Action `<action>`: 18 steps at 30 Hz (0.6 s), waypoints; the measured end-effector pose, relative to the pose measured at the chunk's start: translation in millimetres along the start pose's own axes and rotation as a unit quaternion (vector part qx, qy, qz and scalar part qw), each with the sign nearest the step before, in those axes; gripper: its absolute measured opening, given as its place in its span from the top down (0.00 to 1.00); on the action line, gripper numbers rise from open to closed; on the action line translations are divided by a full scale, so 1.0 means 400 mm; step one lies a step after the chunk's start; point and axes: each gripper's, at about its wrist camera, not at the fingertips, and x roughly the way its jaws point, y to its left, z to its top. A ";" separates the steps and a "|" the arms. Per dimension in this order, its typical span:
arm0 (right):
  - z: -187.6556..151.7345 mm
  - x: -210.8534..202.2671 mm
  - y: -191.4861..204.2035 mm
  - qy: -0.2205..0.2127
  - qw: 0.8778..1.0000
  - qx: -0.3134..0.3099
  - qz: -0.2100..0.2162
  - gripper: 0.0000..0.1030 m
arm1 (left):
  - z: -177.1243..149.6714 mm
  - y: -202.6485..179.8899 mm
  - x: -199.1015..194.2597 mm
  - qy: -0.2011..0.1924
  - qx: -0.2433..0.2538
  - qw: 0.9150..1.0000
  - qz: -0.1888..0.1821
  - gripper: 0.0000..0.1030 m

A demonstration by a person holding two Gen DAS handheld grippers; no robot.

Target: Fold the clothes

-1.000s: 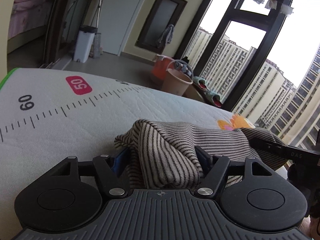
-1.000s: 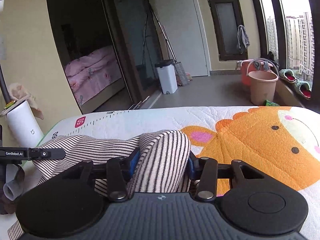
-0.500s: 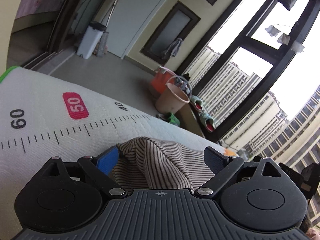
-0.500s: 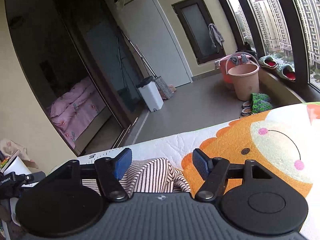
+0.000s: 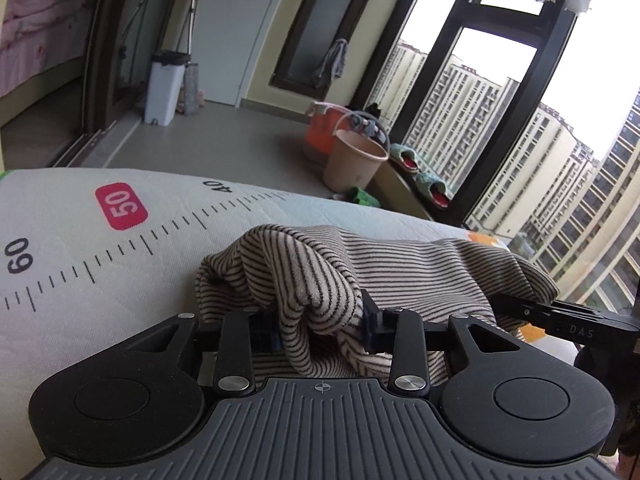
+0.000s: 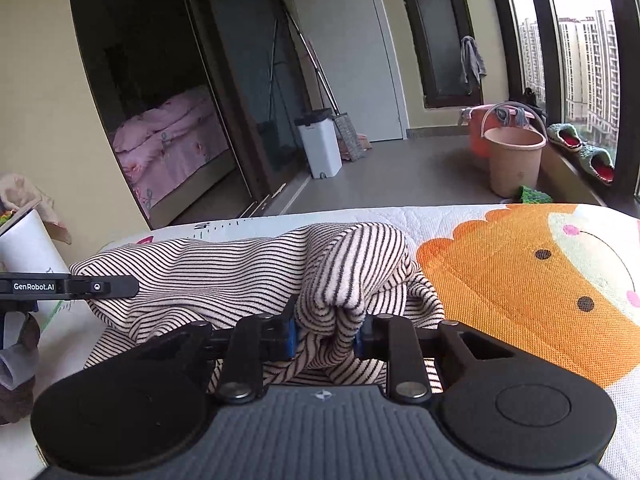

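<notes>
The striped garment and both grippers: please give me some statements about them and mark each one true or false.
1. The left gripper has a bunch of the striped garment between its pads as its jaws close. True.
2. The right gripper has nothing between its jaws. False: its jaws are closing on a bunch of the same garment.
3. The garment lies on a printed mat. True.
4. The garment is plain red. False: it is cream with dark stripes.
5. A beige bucket stands on the floor. True.

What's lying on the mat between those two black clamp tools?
The striped beige-and-black garment spans it, bunched in the closing left gripper and right gripper; the right wrist view shows it best.
</notes>
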 end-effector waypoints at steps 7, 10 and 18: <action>0.024 -0.108 0.001 -0.020 0.999 0.020 0.034 0.79 | 0.003 -0.010 -0.088 -0.019 -0.026 0.998 -0.053 0.66; 0.012 -0.153 -0.007 -0.021 0.998 0.031 0.044 0.79 | -0.024 -0.006 -0.123 -0.013 -0.045 0.996 -0.077 0.66; -0.073 -0.262 -0.009 -0.017 0.996 0.064 0.058 0.79 | -0.138 -0.027 -0.199 0.001 -0.050 0.993 -0.107 0.65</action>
